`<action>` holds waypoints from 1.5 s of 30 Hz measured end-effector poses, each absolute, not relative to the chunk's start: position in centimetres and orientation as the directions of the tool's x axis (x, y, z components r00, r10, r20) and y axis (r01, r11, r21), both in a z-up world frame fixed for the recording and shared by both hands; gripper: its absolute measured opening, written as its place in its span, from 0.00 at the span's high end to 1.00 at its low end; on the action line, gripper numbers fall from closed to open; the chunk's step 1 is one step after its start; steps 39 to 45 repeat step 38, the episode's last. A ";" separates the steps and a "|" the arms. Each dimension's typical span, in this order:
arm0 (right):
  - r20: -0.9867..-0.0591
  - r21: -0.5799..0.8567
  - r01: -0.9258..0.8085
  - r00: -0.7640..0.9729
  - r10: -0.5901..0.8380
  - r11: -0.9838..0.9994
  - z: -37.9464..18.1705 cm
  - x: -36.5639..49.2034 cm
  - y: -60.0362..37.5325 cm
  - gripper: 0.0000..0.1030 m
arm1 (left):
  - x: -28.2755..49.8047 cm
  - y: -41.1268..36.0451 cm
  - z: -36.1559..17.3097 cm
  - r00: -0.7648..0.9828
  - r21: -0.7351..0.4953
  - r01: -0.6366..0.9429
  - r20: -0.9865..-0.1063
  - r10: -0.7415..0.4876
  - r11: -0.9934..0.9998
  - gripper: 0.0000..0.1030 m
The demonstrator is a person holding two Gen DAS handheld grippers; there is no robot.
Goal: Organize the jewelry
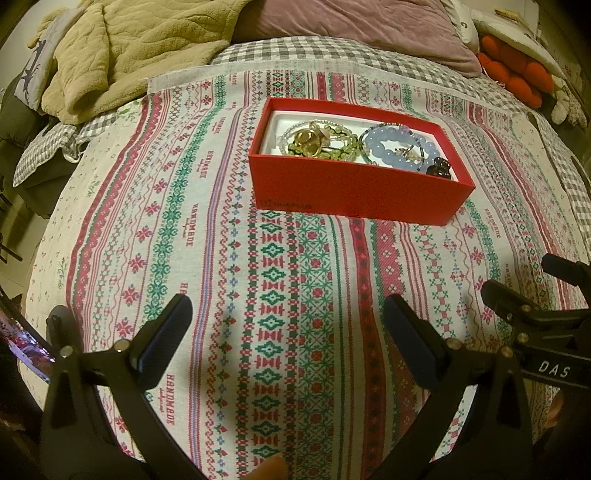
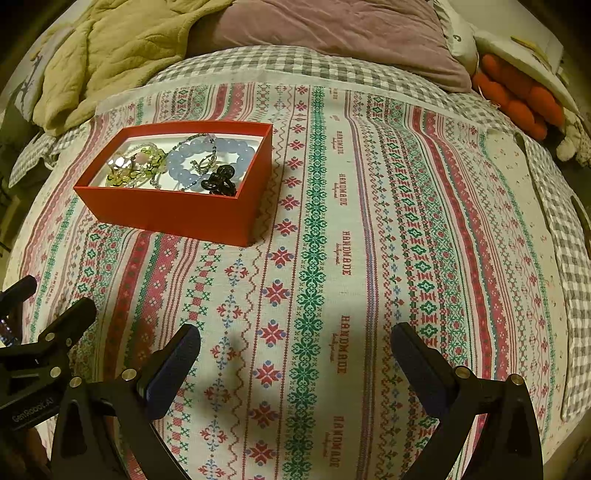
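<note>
Bed under patterned cloth [image 1: 184, 229]; red box [image 1: 354, 192] at 12 o'clock of left tool [image 1: 288, 325], 10 o'clock of right tool [image 2: 295, 354]. Both tools spread wide, empty. Box light, stiff: grip side walls. Blue bead bracelet [image 2: 207, 158] smooth, slippery, elastic: pinch across strand. Black clip [image 2: 219, 182] rigid, small.

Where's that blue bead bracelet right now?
The blue bead bracelet lies inside the red box, toward its right end, beside the black hair clip, upper left in the right-wrist view.

Probably bedroom: bed [image 2: 258, 66], pillow [image 2: 332, 33], blanket [image 2: 122, 48]
</note>
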State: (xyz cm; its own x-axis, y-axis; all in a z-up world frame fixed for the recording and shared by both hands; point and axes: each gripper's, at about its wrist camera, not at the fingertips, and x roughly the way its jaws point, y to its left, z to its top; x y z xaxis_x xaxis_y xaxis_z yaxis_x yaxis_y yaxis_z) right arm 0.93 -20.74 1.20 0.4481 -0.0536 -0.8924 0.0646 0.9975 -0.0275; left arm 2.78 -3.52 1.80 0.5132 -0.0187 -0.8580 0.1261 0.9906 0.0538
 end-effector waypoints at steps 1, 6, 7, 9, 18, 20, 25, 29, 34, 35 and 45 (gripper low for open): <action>-0.892 -0.027 0.064 0.448 -0.053 0.998 1.2 0.9 -20.7 0.00 | 2.8 -3.5 1.8 0.512 0.056 0.126 -0.859 -0.017 0.990 0.01; -0.893 -0.027 0.063 0.447 -0.052 0.998 1.2 1.0 -20.8 0.00 | 2.8 -3.5 1.8 0.510 0.058 0.127 -0.860 -0.015 0.990 0.01; -0.893 -0.027 0.064 0.447 -0.052 0.998 1.2 0.9 -20.8 0.00 | 2.8 -3.6 1.8 0.510 0.059 0.128 -0.860 -0.015 0.990 0.01; -0.893 -0.027 0.064 0.447 -0.053 0.998 1.2 0.9 -20.8 0.00 | 2.8 -3.6 1.8 0.510 0.059 0.127 -0.860 -0.014 0.990 0.01; -0.890 -0.029 0.072 0.452 -0.059 0.997 1.1 0.8 -21.0 0.00 | 2.9 -3.3 1.8 0.511 0.055 0.120 -0.859 -0.014 0.991 0.01; -0.891 -0.029 0.077 0.451 -0.061 0.997 1.0 0.8 -21.1 0.00 | 3.0 -3.2 1.7 0.517 0.059 0.120 -0.856 -0.012 0.991 0.01; -0.884 -0.038 0.088 0.462 -0.074 0.995 0.9 1.0 -20.9 0.00 | 3.3 -3.1 1.3 0.519 0.057 0.112 -0.855 -0.009 0.992 0.01; -0.873 -0.062 0.093 0.477 -0.099 0.994 0.1 1.2 -20.7 0.00 | 3.6 -2.9 0.5 0.520 0.061 0.099 -0.854 0.000 0.993 0.01; -0.871 -0.055 0.098 0.482 -0.095 0.994 -1.1 1.6 -20.4 0.00 | 4.0 -2.6 -0.6 0.520 0.090 0.080 -0.853 0.035 0.993 0.01; -0.869 -0.057 0.096 0.485 -0.097 0.994 -1.4 1.6 -20.3 0.00 | 4.0 -2.6 -0.9 0.522 0.096 0.080 -0.852 0.040 0.992 0.01; -0.861 -0.049 0.097 0.501 -0.092 0.994 -2.1 1.6 -20.0 0.00 | 3.8 -2.7 -1.6 0.547 0.097 0.092 -0.837 0.032 0.991 0.01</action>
